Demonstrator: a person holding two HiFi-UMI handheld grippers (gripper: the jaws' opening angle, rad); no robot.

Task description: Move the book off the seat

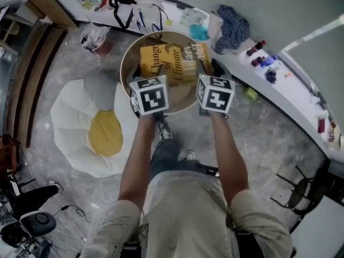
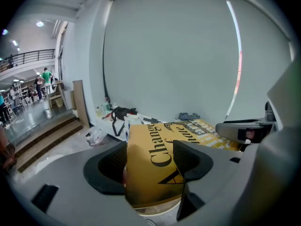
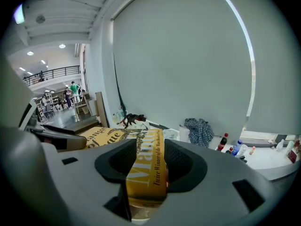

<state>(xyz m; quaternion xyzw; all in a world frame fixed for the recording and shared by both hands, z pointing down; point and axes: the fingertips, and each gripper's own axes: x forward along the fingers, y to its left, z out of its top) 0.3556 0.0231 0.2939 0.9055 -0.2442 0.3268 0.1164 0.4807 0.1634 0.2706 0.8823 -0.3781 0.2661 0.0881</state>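
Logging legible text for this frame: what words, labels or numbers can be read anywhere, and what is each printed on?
"Change" and "Climate": front cover of the yellow book, head view.
"Twice Winner of the Man Booker", its end unclear: the book's spine, right gripper view.
"Mant", rest hidden: large letters on the same spine.
Labels on the bottles: too small to read.

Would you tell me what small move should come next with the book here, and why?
Probably keep both grips and carry the yellow book sideways past the rim of the round seat: the left hand-held gripper and the right hand-held gripper each clamp it, yet it hangs over the seat.
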